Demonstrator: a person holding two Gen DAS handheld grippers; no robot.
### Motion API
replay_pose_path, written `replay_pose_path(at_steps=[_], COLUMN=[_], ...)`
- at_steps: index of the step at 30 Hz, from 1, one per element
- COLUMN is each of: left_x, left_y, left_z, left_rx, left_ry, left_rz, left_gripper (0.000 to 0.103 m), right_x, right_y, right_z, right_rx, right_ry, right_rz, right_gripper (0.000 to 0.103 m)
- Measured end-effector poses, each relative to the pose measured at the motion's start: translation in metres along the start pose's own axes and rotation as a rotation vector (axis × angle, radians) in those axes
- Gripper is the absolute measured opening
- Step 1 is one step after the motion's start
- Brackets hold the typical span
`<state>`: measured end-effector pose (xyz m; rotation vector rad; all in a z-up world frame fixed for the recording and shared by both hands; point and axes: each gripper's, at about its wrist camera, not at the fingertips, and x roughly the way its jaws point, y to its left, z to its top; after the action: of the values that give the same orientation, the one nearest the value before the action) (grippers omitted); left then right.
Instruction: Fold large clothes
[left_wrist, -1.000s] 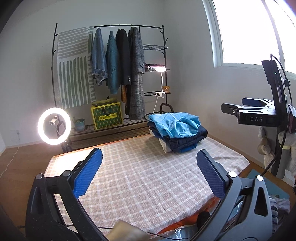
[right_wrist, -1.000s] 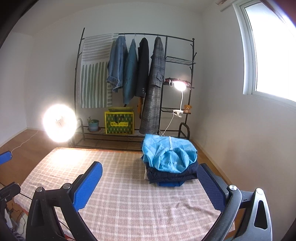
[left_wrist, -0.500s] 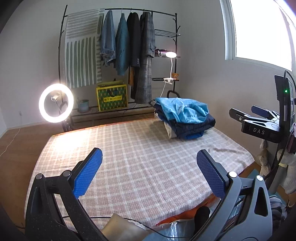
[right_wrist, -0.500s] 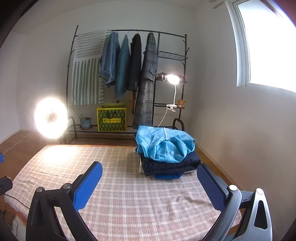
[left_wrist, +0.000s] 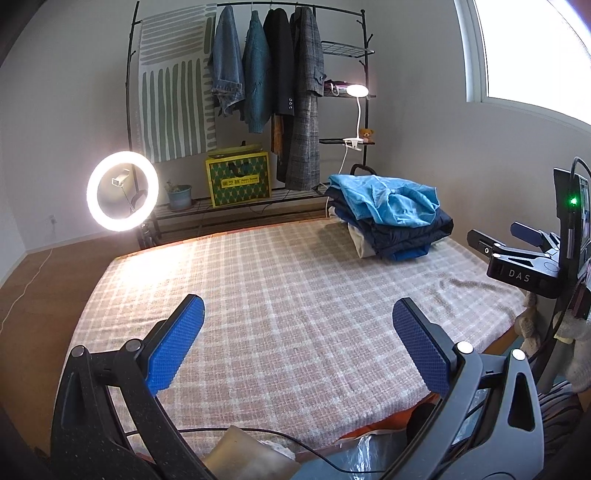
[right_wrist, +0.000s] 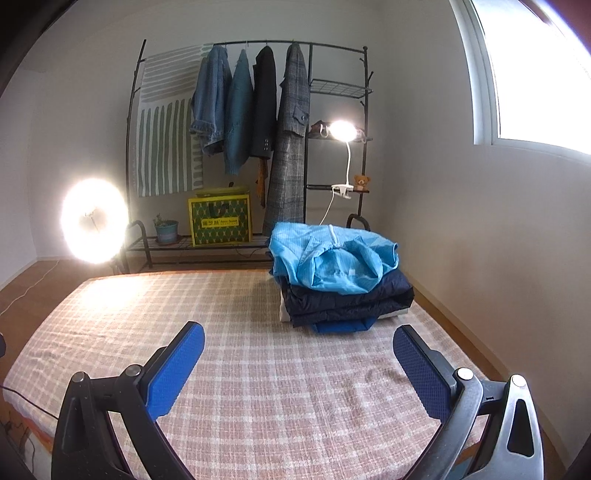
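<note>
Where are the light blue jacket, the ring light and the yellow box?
light blue jacket (right_wrist: 332, 258), right wrist view, on its top fabric near the collar.
ring light (left_wrist: 94, 205), left wrist view, on the glowing ring's left side.
yellow box (right_wrist: 219, 221), right wrist view, on its front face.

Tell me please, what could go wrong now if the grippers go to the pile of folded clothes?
The light blue jacket lies loosely on the dark quilted jacket, so a pull could undo the folds. The pile sits near the edge of the plaid blanket and might slide off. Both the left gripper and right gripper are open, holding nothing.
</note>
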<state>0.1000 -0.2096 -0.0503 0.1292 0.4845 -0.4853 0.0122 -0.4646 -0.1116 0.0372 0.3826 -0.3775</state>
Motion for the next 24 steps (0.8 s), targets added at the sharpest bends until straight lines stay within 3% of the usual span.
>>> replay_pose_path(at_steps=[24], left_x=[0.0014], left_y=[-0.0051], left_z=[-0.0035], left_rx=[0.004], left_ry=[0.014], left_rz=[-0.02], left_gripper=[0.103], right_x=[0.0017], right_y=[0.001], right_z=[-0.0106], right_rx=[0.017], right_ry=[0.025], right_rz=[0.009], right_gripper=[0.103])
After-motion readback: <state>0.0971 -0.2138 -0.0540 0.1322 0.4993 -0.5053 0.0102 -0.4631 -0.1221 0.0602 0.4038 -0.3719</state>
